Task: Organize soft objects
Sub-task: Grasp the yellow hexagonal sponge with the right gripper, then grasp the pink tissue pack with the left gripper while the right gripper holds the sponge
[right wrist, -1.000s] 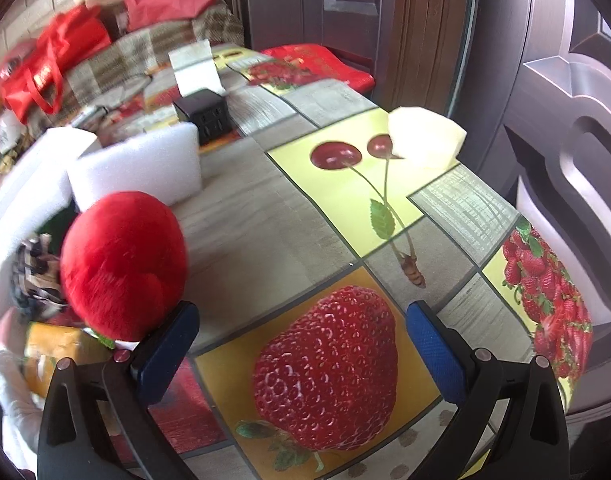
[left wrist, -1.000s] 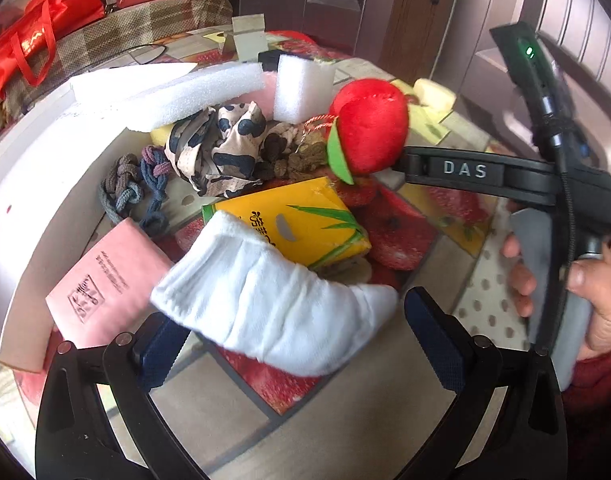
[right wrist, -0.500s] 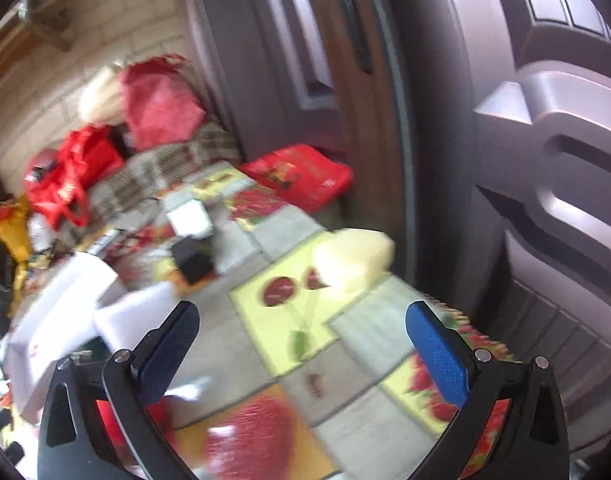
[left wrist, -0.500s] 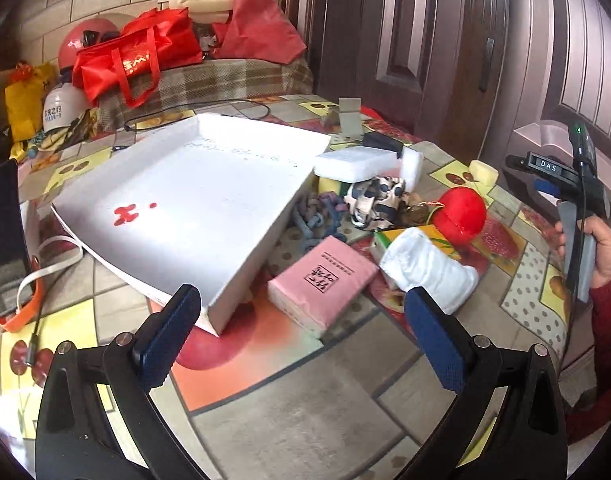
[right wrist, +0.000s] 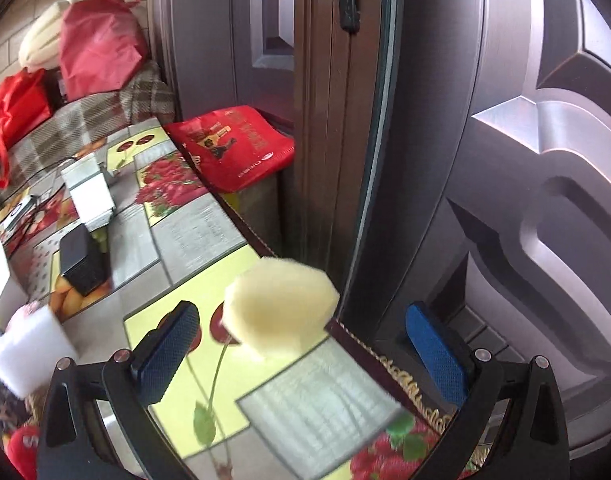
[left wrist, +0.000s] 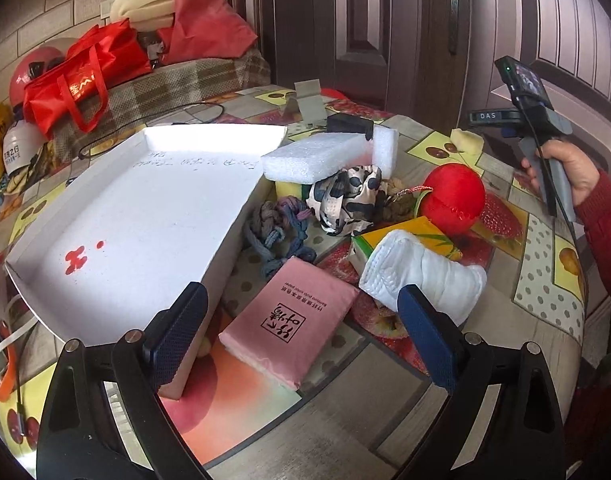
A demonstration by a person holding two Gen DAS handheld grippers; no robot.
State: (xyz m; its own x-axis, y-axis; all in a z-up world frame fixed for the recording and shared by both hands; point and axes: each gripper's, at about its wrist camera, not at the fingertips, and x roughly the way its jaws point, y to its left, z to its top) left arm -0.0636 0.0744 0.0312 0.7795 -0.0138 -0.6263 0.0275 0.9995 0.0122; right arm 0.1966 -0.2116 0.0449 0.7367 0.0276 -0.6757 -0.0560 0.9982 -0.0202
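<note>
My left gripper (left wrist: 301,336) hovers over the near table, its jaws wide and closing, with nothing gripped between them. Under it lies a pink tissue pack (left wrist: 289,328). To its left sits a white foam tray (left wrist: 145,208). Beyond are a rolled white towel (left wrist: 421,276), a yellow tissue pack (left wrist: 409,232), a red plush apple (left wrist: 453,198), a leopard-print cloth (left wrist: 345,196), a braided rope (left wrist: 277,228) and white foam blocks (left wrist: 313,156). My right gripper (right wrist: 301,354) stands open just short of a pale yellow sponge (right wrist: 279,312) at the table's far edge.
A dark door (right wrist: 545,200) rises right behind the table edge. A black box (right wrist: 81,264) and a red bag (right wrist: 241,148) lie along that edge. Red bags (left wrist: 77,80) are piled on a checked bench at the back. A person's hand (left wrist: 565,168) holds the right gripper.
The left gripper has backed away from the white towel, so the whole tray now shows. The right gripper has swung from the red apple toward the yellow sponge.
</note>
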